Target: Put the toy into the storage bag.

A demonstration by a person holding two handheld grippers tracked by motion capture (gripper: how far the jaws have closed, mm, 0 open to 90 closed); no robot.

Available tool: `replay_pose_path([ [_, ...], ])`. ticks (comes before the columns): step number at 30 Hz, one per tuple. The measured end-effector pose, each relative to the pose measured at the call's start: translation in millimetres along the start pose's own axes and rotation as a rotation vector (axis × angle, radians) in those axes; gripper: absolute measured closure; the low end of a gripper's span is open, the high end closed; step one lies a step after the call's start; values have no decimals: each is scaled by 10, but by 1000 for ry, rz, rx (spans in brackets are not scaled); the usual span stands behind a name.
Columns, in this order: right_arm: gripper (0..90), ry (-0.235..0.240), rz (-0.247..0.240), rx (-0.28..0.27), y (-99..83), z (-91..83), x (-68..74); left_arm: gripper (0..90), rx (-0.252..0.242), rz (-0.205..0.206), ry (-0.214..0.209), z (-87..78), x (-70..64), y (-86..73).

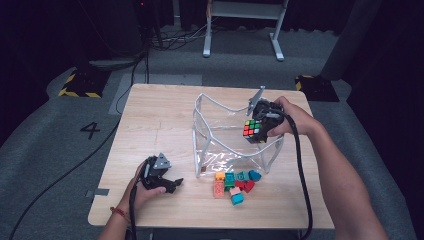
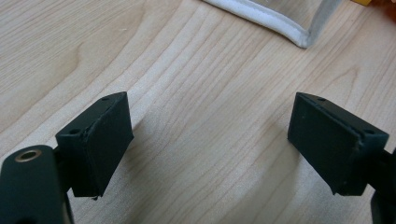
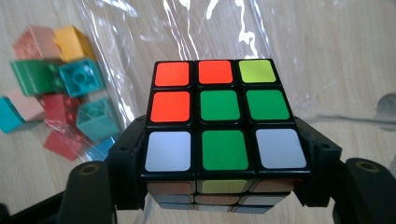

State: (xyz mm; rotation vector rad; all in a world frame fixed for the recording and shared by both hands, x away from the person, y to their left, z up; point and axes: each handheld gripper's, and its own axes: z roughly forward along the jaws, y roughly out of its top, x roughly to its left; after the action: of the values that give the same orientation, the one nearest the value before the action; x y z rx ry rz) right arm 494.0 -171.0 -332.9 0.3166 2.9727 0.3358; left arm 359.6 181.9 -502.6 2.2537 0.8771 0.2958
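Observation:
A scrambled colour cube (image 1: 253, 130) (image 3: 219, 121) hangs over the right side of a clear plastic bag with white trim (image 1: 227, 135), and my right gripper (image 1: 264, 120) (image 3: 219, 163) is shut on its two sides. Through the clear plastic (image 3: 289, 42) I see the wooden table. My left gripper (image 1: 172, 184) (image 2: 210, 144) rests low over the bare wood at the front left, open, with nothing between its jaws. The bag's white corner (image 2: 299, 35) lies just beyond it.
Several small toy bricks (image 1: 235, 182) (image 3: 60, 93) in orange, green, teal, red and pink lie in a pile in front of the bag. The wooden table (image 1: 150, 115) has bare room at the left and back. Cables trail from both grippers.

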Motion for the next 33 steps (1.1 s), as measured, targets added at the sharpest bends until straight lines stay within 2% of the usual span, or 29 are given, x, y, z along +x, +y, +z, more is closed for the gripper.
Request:
replay_pose_path([
  [6, 337, -9, 4, 91, -4, 43, -34, 140, -1, 0, 0, 1, 0, -1],
  [8, 337, -14, -35, 71, -5, 63, -65, 140, -1, 0, 0, 1, 0, -1],
  [10, 337, -8, 2, 116, -4, 69, -25, 140, -1, 0, 0, 1, 0, -1],
  [11, 337, -8, 2, 116, -4, 69, -25, 140, -1, 0, 0, 1, 0, -1],
  [12, 335, -11, 13, 138, 11, 88, -16, 140, -1, 0, 0, 1, 0, 0],
  [20, 318, -29, 25, 106, -31, 63, -7, 140, -1, 0, 0, 1, 0, -1],
  [21, 301, -33, 21, 80, -44, 43, 1, 140, -2, 0, -1, 2, 1, -1],
  [22, 301, -33, 21, 80, -44, 43, 1, 140, -2, 0, -1, 2, 1, -1],
  [23, 295, -48, 28, 14, -68, -4, 5, 140, 0, 0, -1, 1, 0, 0],
  [24, 295, -44, 40, -11, -80, -24, 2, 140, 0, 0, -1, 1, -1, 0],
  [25, 291, -47, 36, -41, -94, -42, -6, 140, -1, 0, -1, 1, 0, 0],
  [26, 291, -47, 36, -41, -94, -42, -6, 140, -1, 0, -1, 1, 0, 0],
  [27, 291, -55, 25, -74, -106, -52, -13, 140, -2, -1, -1, 2, -1, -1],
  [28, 292, -61, 56, -81, -126, -85, 11, 140, -2, -1, -1, 2, -1, -1],
  [29, 299, -86, 44, -133, -155, -127, 5, 140, -1, -1, -1, 2, -1, -1],
  [30, 299, -99, 44, -157, -171, -152, 11, 140, -1, -1, -1, 2, -1, -1],
  [32, 300, -122, 62, -220, -202, -205, 24, 140, -2, -1, 0, 2, -1, -1],
  [33, 299, -118, 68, -255, -223, -224, 24, 140, -1, -1, 0, 2, -1, -1],
])
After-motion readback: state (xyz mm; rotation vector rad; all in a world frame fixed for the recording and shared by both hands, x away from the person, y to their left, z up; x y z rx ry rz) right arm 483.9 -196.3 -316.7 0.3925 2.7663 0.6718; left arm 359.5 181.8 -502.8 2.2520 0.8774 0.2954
